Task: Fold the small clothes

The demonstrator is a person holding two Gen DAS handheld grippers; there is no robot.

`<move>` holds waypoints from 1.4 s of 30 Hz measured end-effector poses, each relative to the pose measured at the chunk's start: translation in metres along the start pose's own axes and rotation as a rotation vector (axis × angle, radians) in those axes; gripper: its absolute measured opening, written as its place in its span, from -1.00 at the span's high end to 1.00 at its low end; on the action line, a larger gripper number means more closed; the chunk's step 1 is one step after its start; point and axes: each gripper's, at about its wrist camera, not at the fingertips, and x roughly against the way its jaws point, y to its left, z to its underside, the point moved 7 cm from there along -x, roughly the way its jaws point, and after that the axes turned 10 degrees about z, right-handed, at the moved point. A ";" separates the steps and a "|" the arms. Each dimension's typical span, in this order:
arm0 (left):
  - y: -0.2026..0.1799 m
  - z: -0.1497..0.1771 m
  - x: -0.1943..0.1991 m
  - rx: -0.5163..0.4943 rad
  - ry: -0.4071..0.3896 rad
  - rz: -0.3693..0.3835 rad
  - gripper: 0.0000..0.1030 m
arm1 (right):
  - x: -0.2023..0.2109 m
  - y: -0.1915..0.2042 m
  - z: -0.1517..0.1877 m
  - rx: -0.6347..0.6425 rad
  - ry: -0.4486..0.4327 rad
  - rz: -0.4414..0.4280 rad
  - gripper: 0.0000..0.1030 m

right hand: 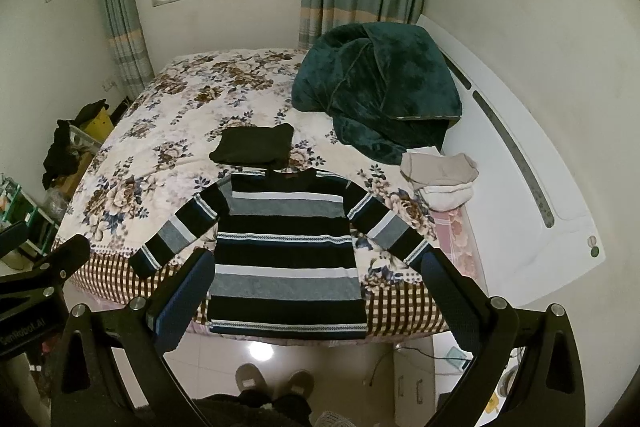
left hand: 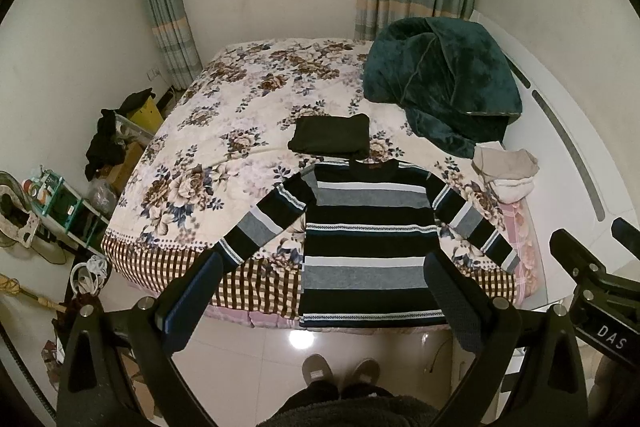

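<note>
A striped sweater (left hand: 368,239) in black, grey and white lies flat on the bed with both sleeves spread; its hem hangs over the near edge. It also shows in the right wrist view (right hand: 286,259). A folded dark garment (left hand: 330,139) lies just beyond its collar, also seen in the right wrist view (right hand: 254,146). My left gripper (left hand: 324,291) is open and empty, held above the floor in front of the bed. My right gripper (right hand: 316,287) is open and empty, held at about the same height beside it.
A dark green blanket (left hand: 444,83) is heaped at the bed's far right. A small pile of beige and white clothes (left hand: 506,173) sits by the white headboard (left hand: 568,131). Shelves and clutter (left hand: 60,203) stand on the left. The person's slippers (left hand: 340,373) are on the tiled floor.
</note>
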 end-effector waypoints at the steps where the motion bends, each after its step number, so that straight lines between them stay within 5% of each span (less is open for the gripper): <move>1: 0.000 -0.005 0.001 0.001 -0.002 -0.003 -1.00 | 0.000 0.000 0.001 0.000 -0.001 0.001 -1.00; 36: 0.007 -0.022 -0.014 0.011 -0.038 0.006 -1.00 | 0.008 0.007 -0.008 -0.023 0.003 0.003 -1.00; 42: 0.012 -0.038 -0.076 -0.063 -0.068 -0.036 -1.00 | -0.086 -0.014 -0.002 -0.164 0.103 0.058 -1.00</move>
